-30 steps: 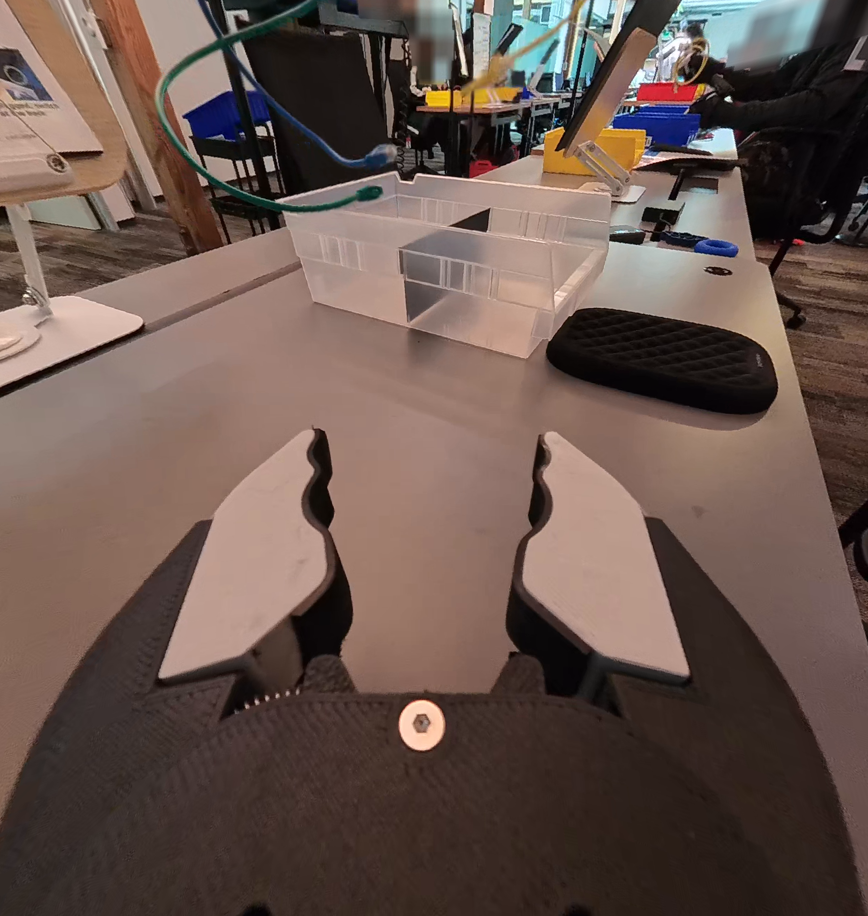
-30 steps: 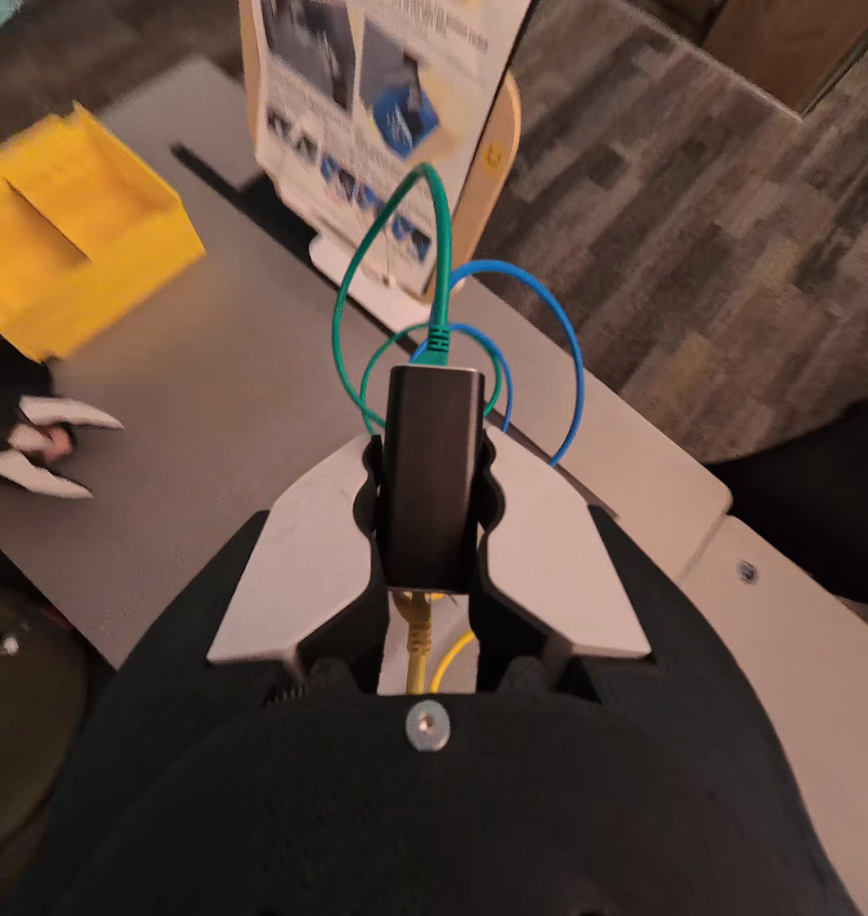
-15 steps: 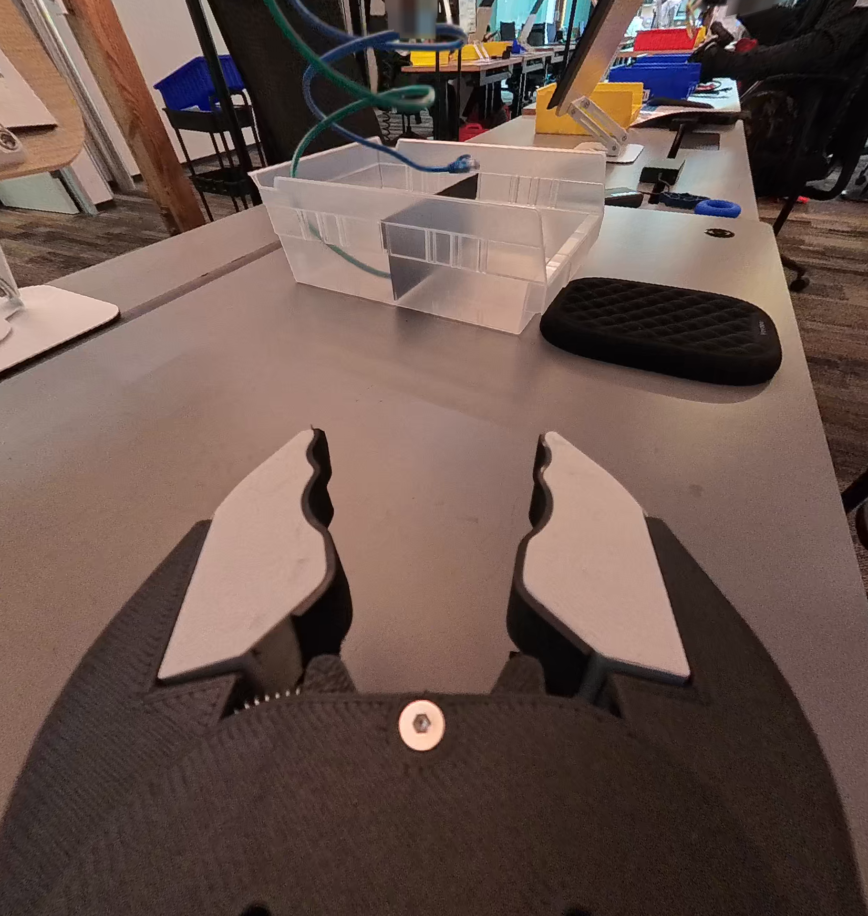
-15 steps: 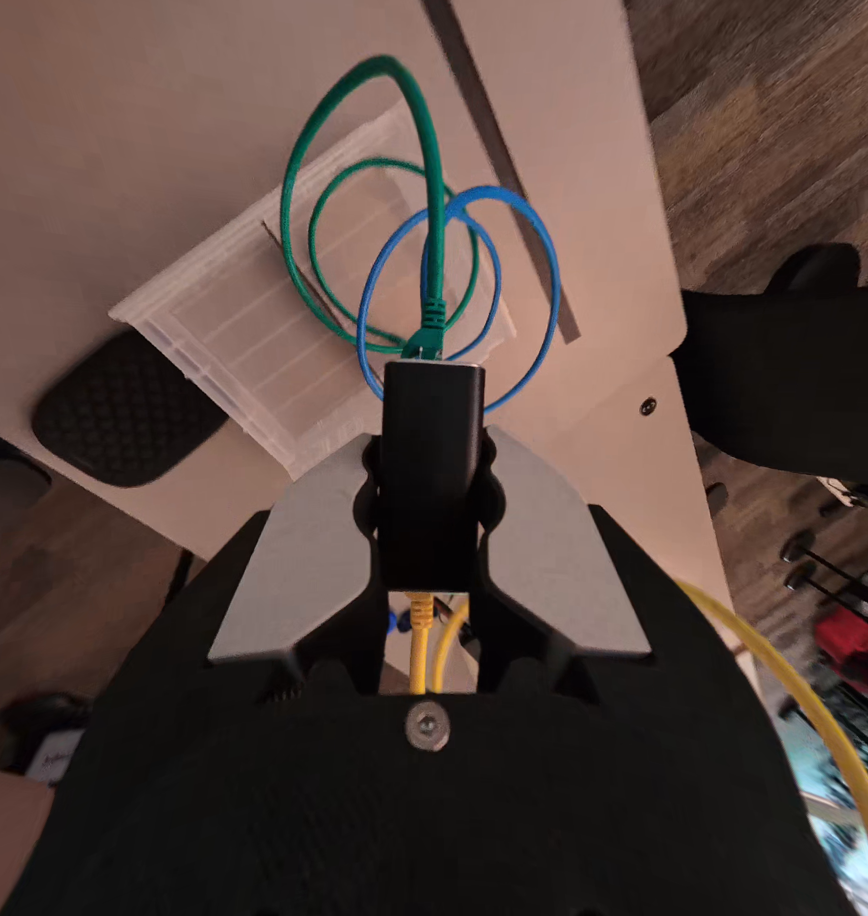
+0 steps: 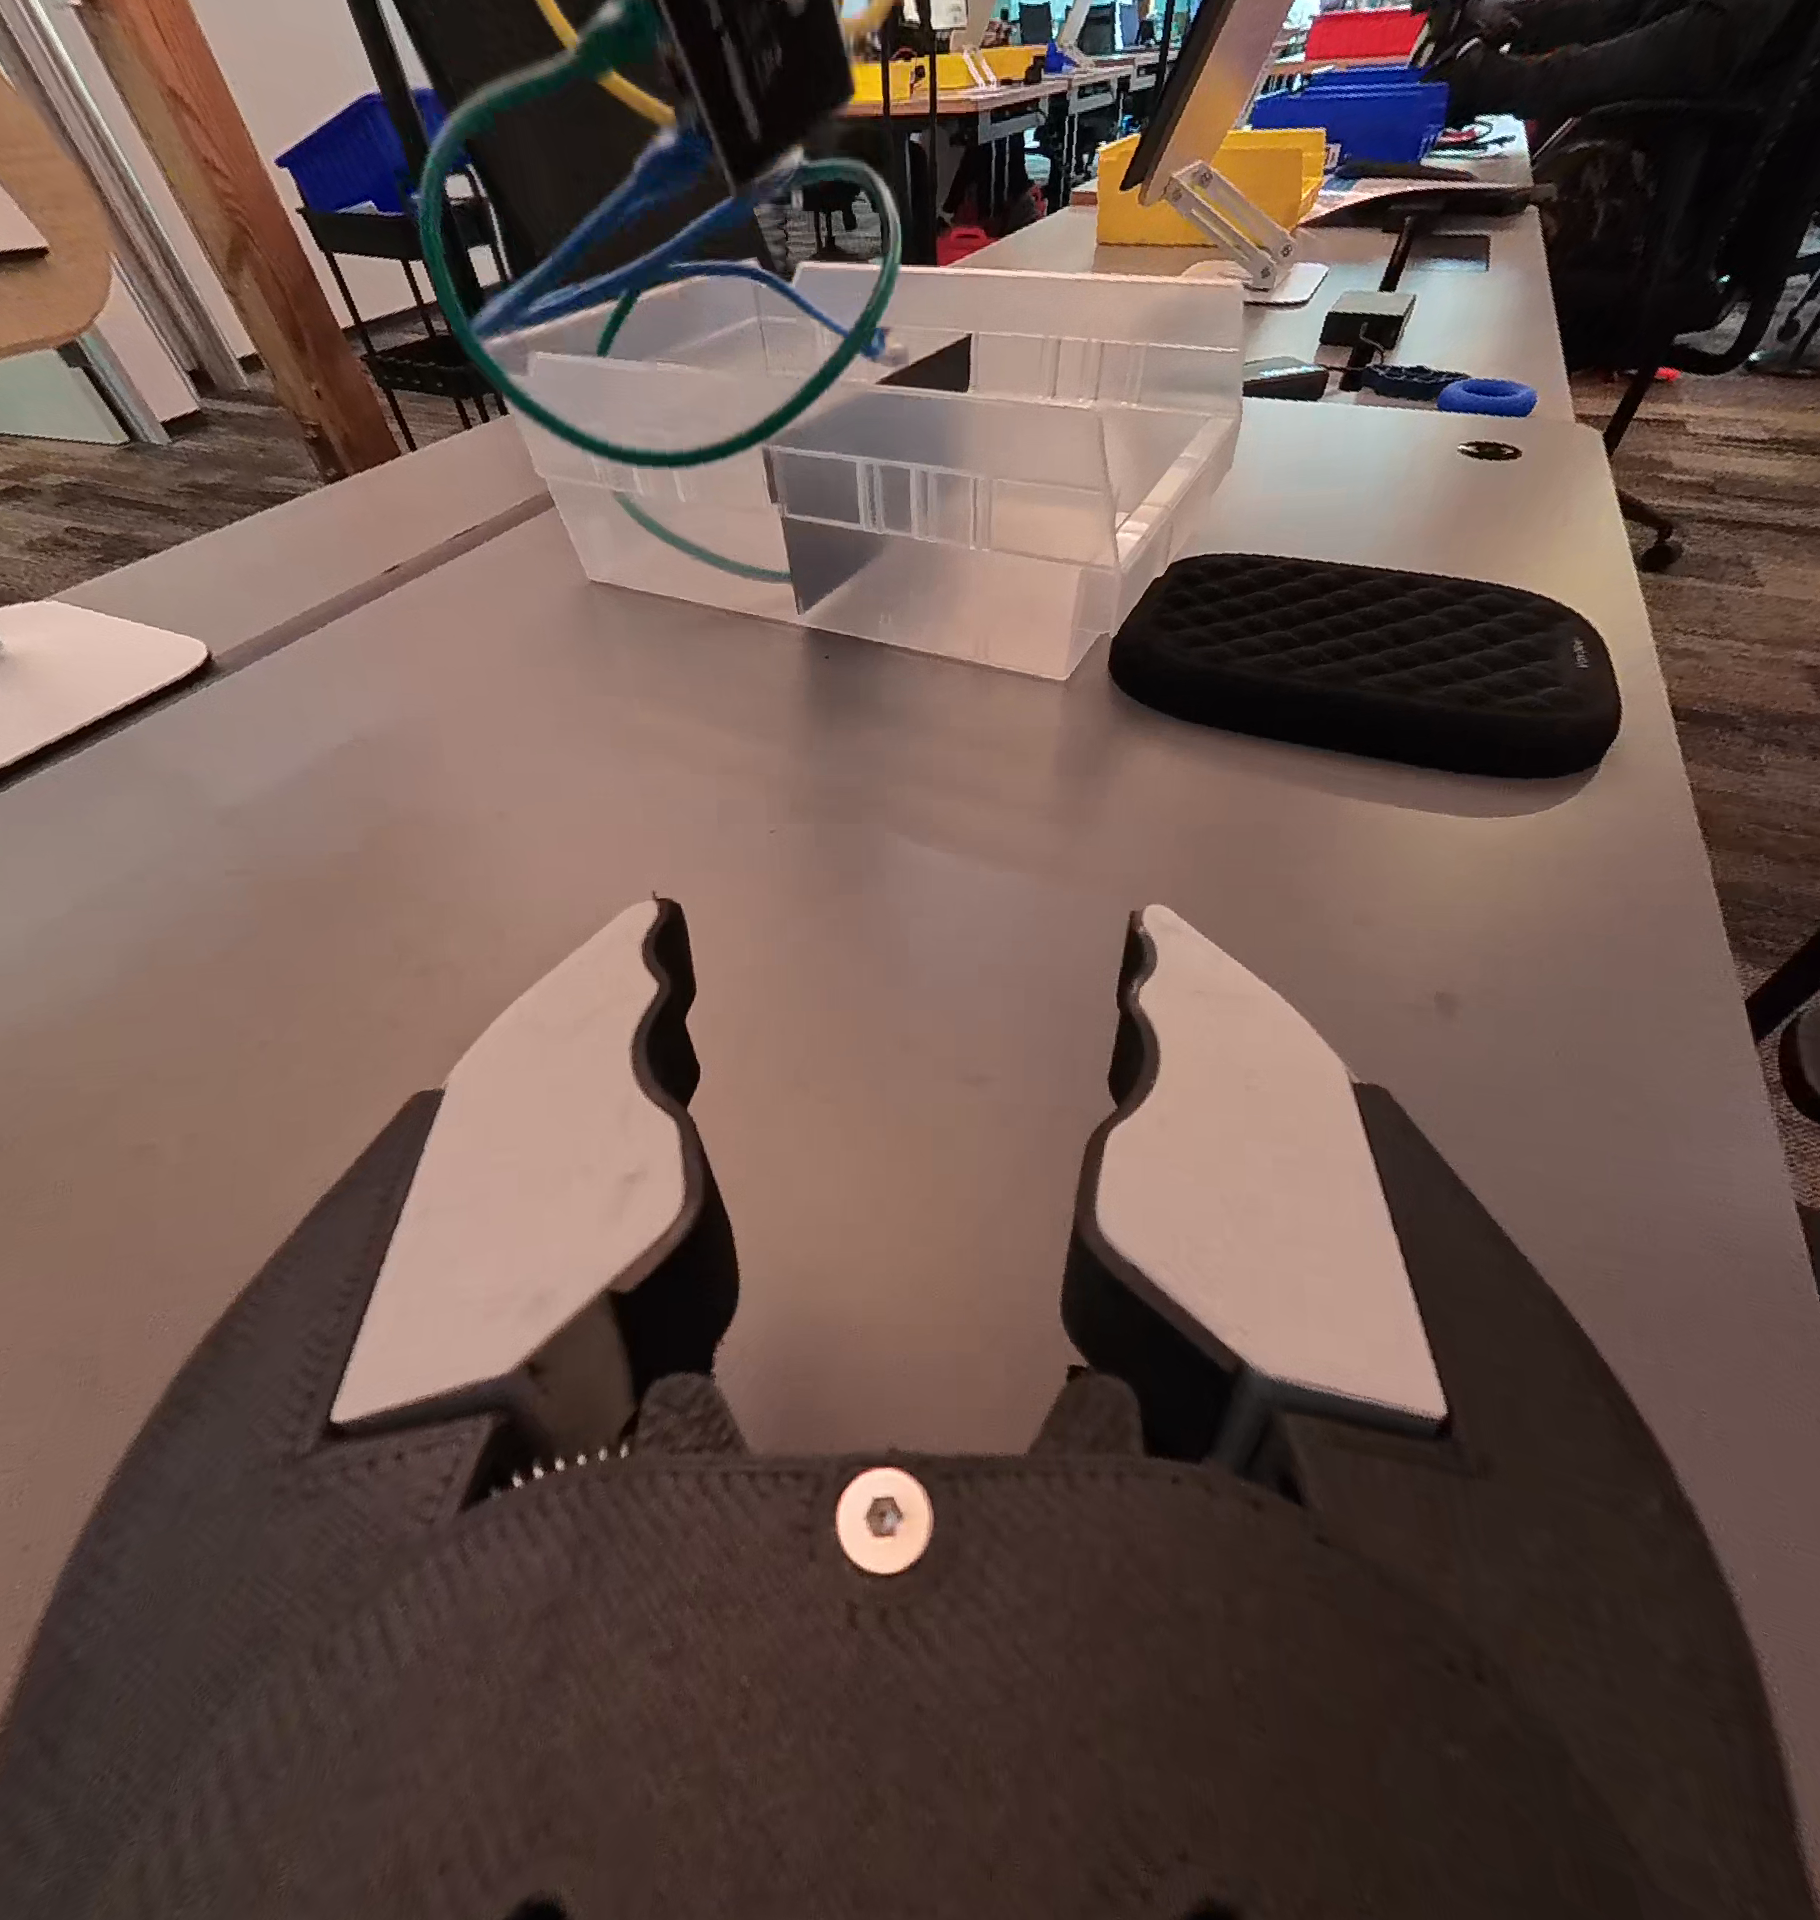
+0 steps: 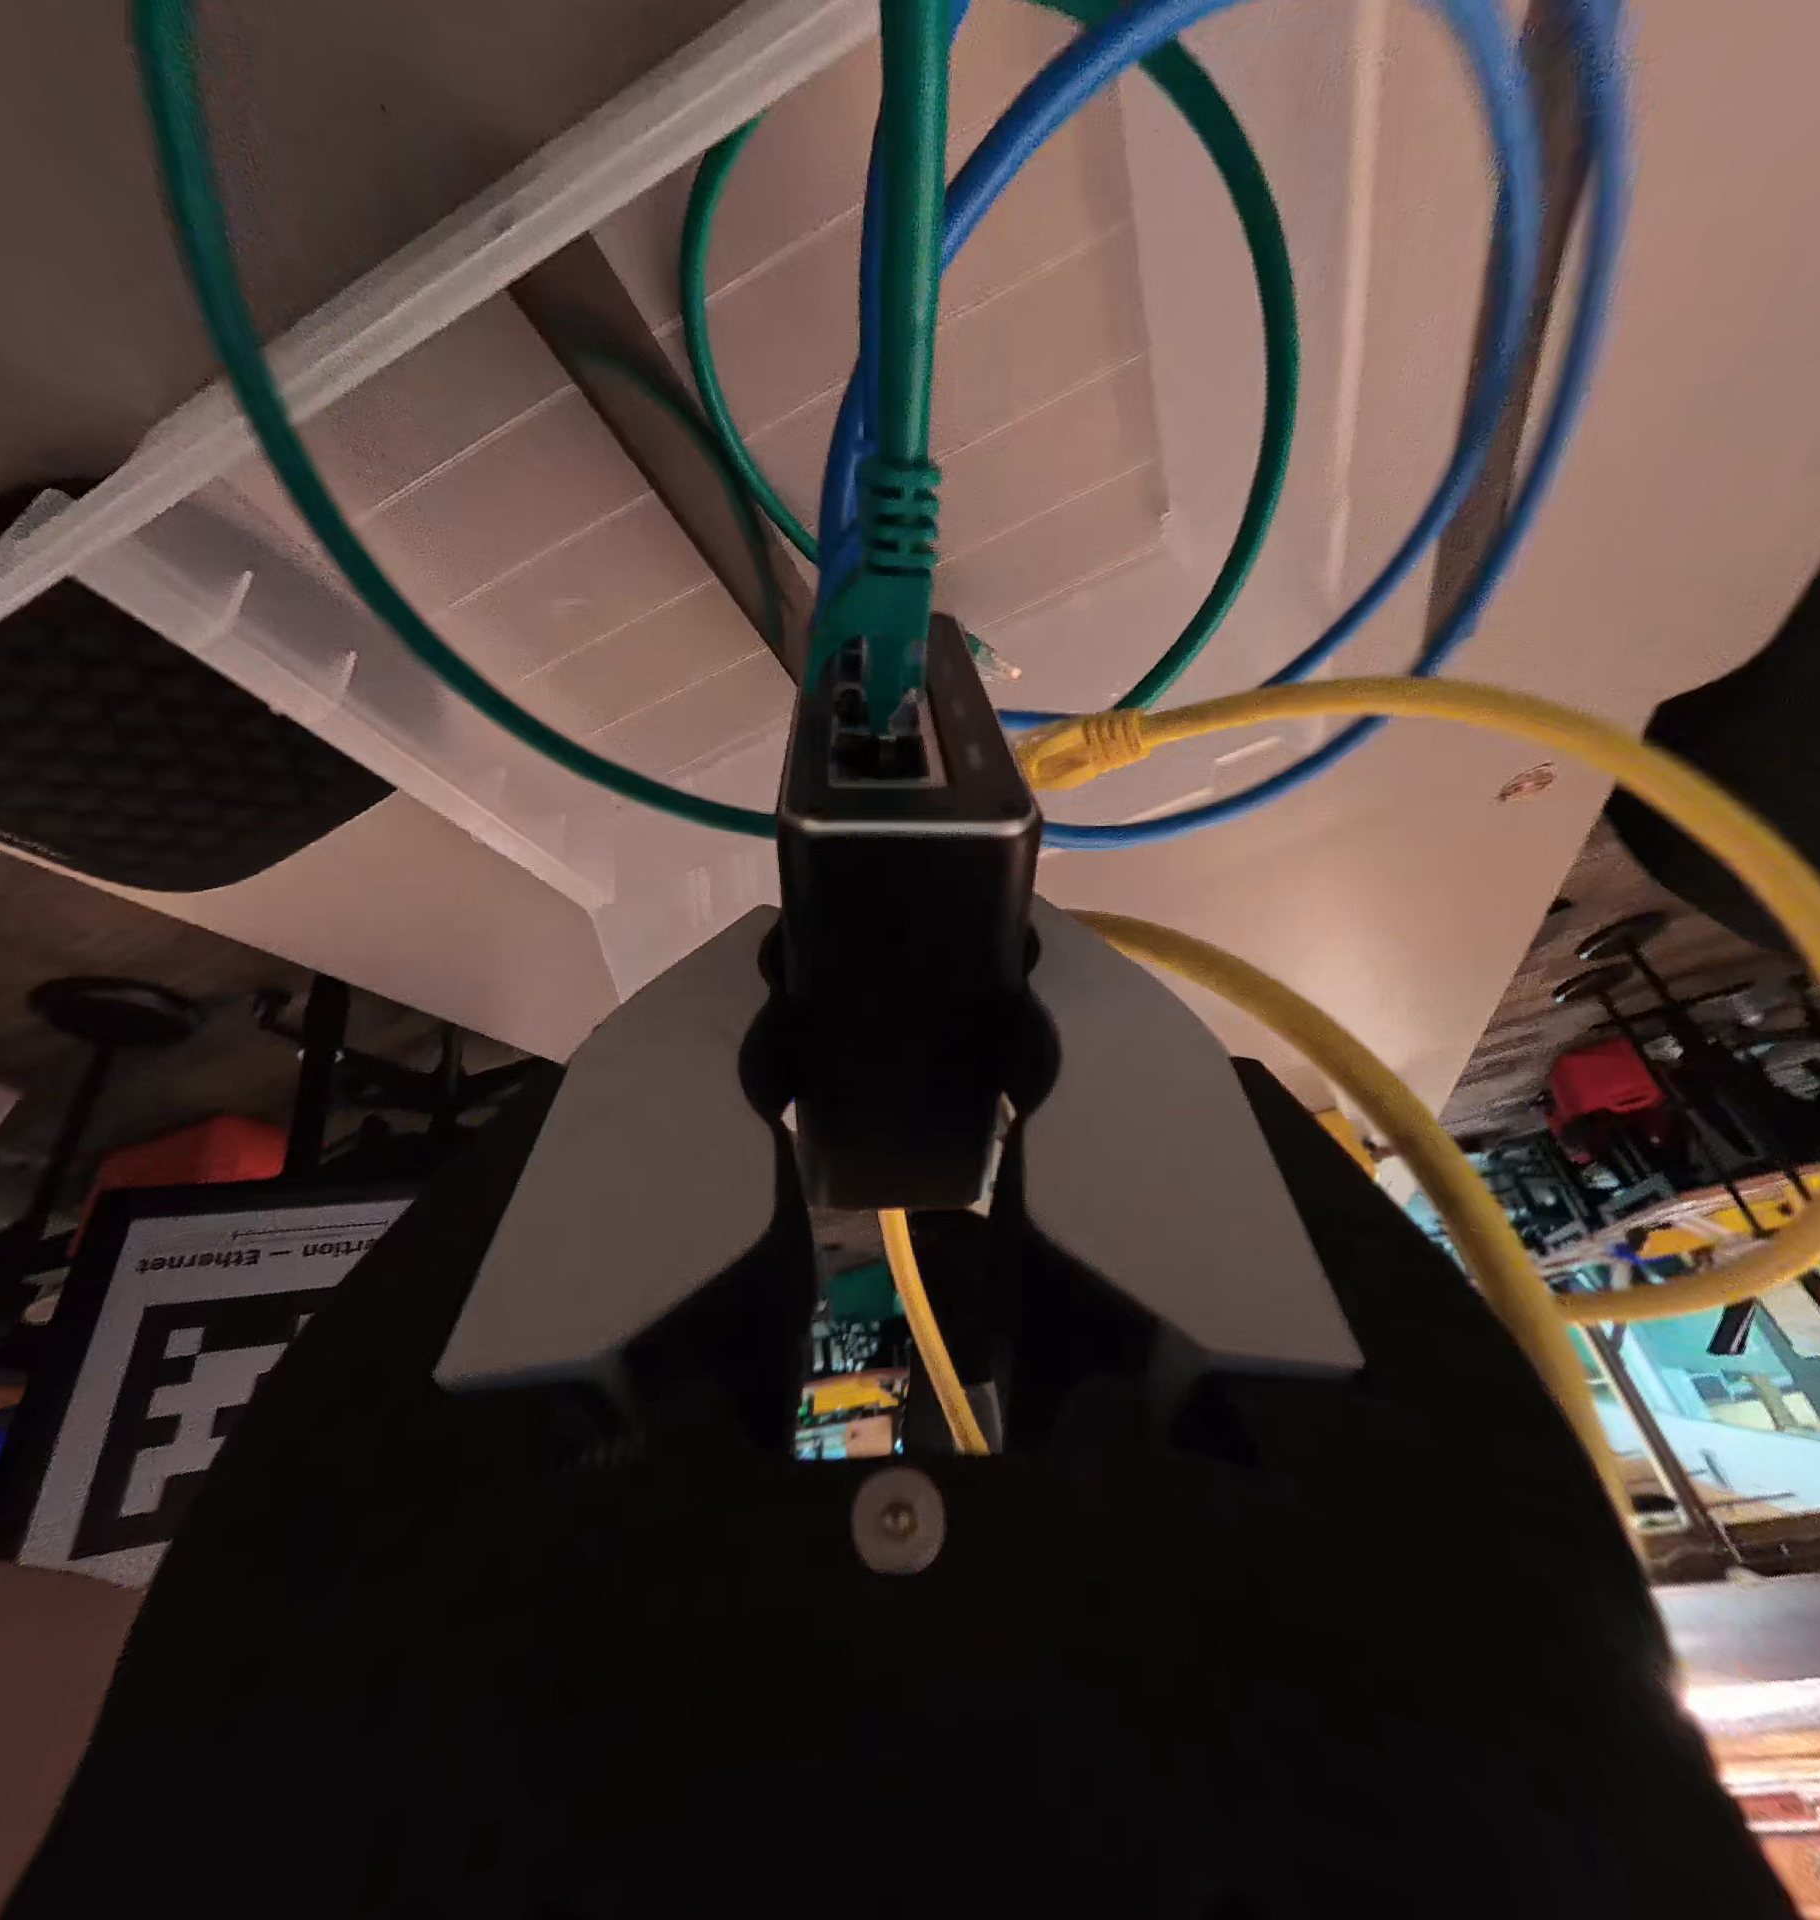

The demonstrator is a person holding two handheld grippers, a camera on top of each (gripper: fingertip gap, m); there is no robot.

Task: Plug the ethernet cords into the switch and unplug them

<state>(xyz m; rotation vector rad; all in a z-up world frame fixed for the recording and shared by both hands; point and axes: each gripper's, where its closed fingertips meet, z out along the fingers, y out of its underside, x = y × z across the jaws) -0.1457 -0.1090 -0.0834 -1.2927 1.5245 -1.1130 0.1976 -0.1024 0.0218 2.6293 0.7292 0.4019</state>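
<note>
My right gripper (image 6: 906, 925) is shut on a black ethernet switch (image 6: 906, 935) and holds it in the air over a clear plastic bin (image 6: 573, 478). A green cord (image 6: 901, 416) and a blue cord (image 6: 1457, 416) are plugged into the switch and loop down toward the bin; a yellow cord (image 6: 1508, 935) curls to the right with one loose plug (image 6: 1072, 748). In the left wrist view the switch (image 5: 755, 83) hangs at the top above the bin (image 5: 885, 468), with the green cord (image 5: 615, 436) and blue cord (image 5: 594, 270) dangling. My left gripper (image 5: 901, 935) is open and empty, low over the grey table (image 5: 470, 831).
A black quilted pad (image 5: 1373, 665) lies right of the bin. A white stand base (image 5: 54, 675) sits at the left edge. Yellow bins (image 5: 1207, 187) and blue bins, a monitor stand and chairs are at the back. A black-and-white marker card (image 6: 189, 1382) shows in the right wrist view. My hands' fingertips stand some 35 cm from each other.
My right gripper has carried the switch closer to the bin, tilting so its ports now show; the cords hang lower into the bin. The left gripper has stayed open and still.
</note>
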